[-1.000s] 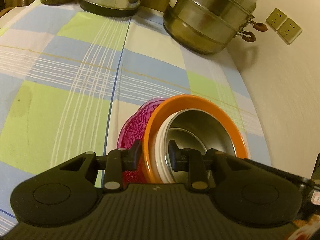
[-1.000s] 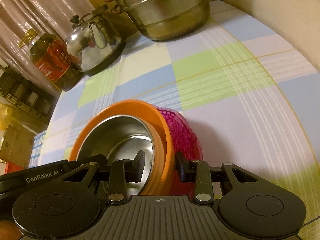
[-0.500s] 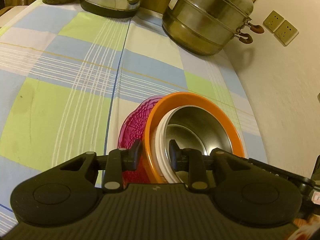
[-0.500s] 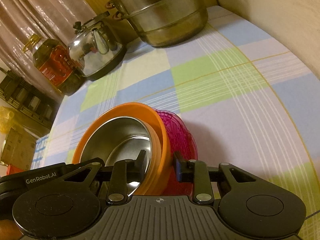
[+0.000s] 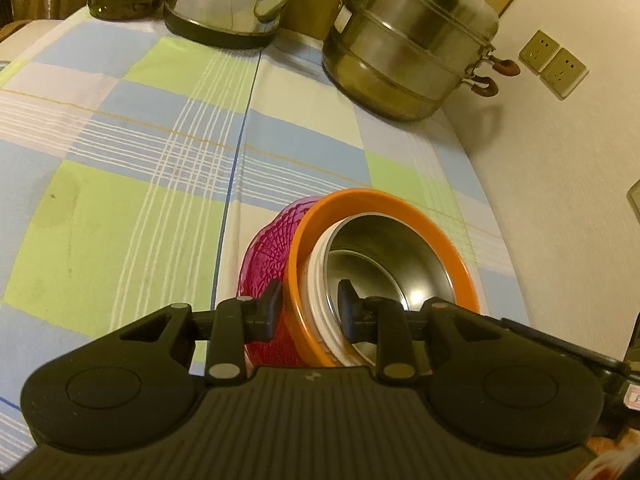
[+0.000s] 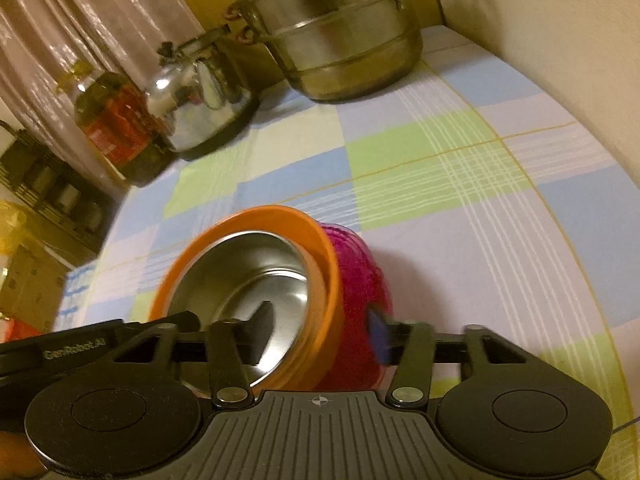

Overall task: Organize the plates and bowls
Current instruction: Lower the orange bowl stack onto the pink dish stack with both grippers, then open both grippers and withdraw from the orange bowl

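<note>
Step in hand: I judge the nested stack is being set down on the checked desk (image 5: pixel 120 208); my right tool (image 6: pixel 320 330) is letting go while my left tool (image 5: pixel 308 306) holds on.
Stack: steel bowl (image 5: pixel 384 260) inside a white bowl (image 5: pixel 316 276), that inside the orange bowl (image 5: pixel 400 200), with the pink patterned bowl (image 5: pixel 264 256) outermost; the whole stack is tipped on edge, mouth facing my tools.
Place: in the left view the stack sits at about 6 o'clock from the steamer pot (image 5: pixel 408 36), well apart from it; the kettle (image 5: pixel 224 4) stands at 11 o'clock.
Left tool: narrowly parted, pads pinching the near rims, one pad outside against the pink bowl, the other inside the steel one.
Right tool: jaws opening; the rims stand between them, the pads seemingly clear of both walls.
Pose: both tools slant steeply down toward the desk, side by side on the near rim.
Next move: I judge it calls for easing the stack flat onto its base before the left tool lets go, lest it roll.
</note>
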Demonstrator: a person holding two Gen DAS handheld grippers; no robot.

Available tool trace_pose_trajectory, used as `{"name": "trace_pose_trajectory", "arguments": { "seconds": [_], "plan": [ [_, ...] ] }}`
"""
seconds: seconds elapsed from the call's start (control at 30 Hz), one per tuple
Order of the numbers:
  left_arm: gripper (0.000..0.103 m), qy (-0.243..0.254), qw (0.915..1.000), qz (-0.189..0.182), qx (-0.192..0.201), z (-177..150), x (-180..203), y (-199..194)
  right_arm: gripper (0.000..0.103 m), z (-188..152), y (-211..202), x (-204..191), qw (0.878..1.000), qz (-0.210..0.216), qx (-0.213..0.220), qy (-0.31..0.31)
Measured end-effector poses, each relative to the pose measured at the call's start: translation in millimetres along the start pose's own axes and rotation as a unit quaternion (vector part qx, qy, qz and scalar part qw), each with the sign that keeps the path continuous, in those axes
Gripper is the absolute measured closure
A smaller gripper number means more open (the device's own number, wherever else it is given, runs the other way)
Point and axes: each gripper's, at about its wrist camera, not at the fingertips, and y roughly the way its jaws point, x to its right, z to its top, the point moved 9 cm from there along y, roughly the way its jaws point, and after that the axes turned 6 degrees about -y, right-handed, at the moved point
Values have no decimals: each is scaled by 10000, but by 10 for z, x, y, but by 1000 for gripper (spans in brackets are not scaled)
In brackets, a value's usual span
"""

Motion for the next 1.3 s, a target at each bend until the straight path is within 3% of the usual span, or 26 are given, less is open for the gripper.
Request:
{"name": "trace_pose_trajectory", "arguments": {
  "seconds": [0.2, 0.37, 0.57, 0.73, 0.97, 1.3],
  "plan": [
    [71, 115, 9998, 64, 133, -79, 40, -194, 44, -4, -202, -27, 9999, -27, 147, -20],
    [47, 179, 9995, 124, 243, -156, 64, -361, 43, -42, -349, -44, 9998, -81, 197, -46],
    [38, 226, 9990, 195, 346, -223, 53, -524, 43, -119, -491, -64, 9996, -140, 216, -96],
    [37, 419, 9961, 561, 541, -263, 38, -636, 42, -173, -578, -77, 9992, -238, 233, -213],
    [35, 528, 9939, 795, 557, -356, -18, -747, 41, -262, -700, -110, 9983, -340, 285, -388],
    [26, 540, 9941, 769, 535, -524, -41, -927, 31, -428, -847, -146, 9961, -478, 337, -662]
  ]
}}
